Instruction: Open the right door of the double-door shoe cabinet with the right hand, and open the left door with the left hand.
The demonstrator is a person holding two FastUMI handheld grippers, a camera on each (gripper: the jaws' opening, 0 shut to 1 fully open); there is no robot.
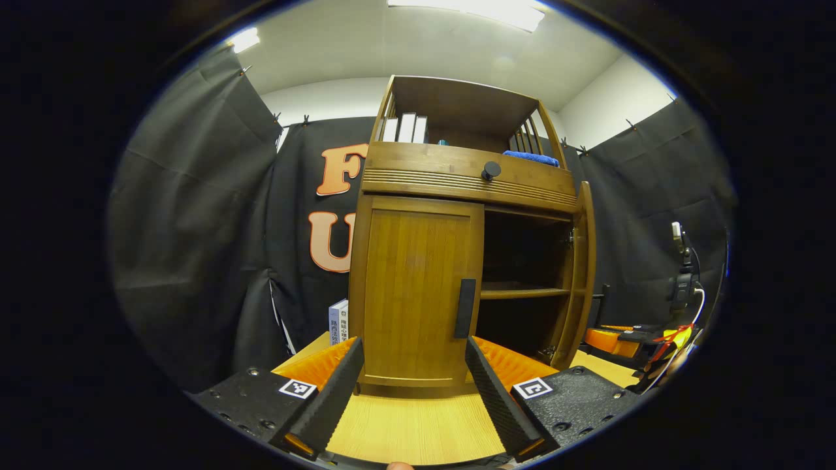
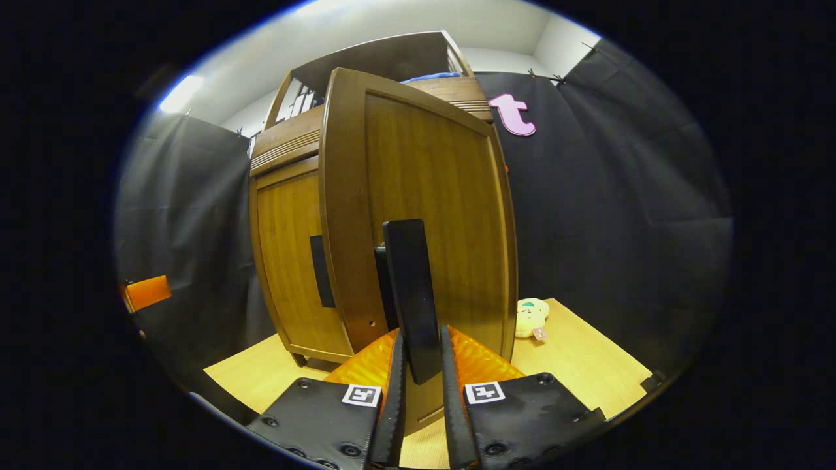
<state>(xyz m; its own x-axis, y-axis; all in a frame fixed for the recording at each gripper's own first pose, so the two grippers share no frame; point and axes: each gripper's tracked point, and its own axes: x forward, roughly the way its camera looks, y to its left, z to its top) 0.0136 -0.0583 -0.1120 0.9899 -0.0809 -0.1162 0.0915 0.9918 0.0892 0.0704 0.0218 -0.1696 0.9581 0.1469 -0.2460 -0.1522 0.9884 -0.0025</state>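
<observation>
A brown wooden shoe cabinet (image 1: 457,176) stands on a light wooden table. Its left door (image 1: 418,294) is closed, with a dark vertical handle (image 1: 465,308) on its right edge. The right door (image 1: 581,267) is swung open, showing a dark inside with a shelf (image 1: 522,294). My left gripper (image 1: 411,391) is open in front of the left door, a short way off, its fingers either side of the handle's line. In the right gripper view the right door (image 2: 431,215) faces me and my right gripper (image 2: 421,372) is shut on its dark handle (image 2: 411,294).
Books (image 1: 405,128) and a blue cloth (image 1: 532,157) lie on the cabinet's top shelf, above a drawer knob (image 1: 490,170). A book (image 1: 337,321) stands left of the cabinet. A small plush toy (image 2: 530,316) lies on the table (image 2: 581,359) behind the open door. Camera gear (image 1: 682,274) is at the right.
</observation>
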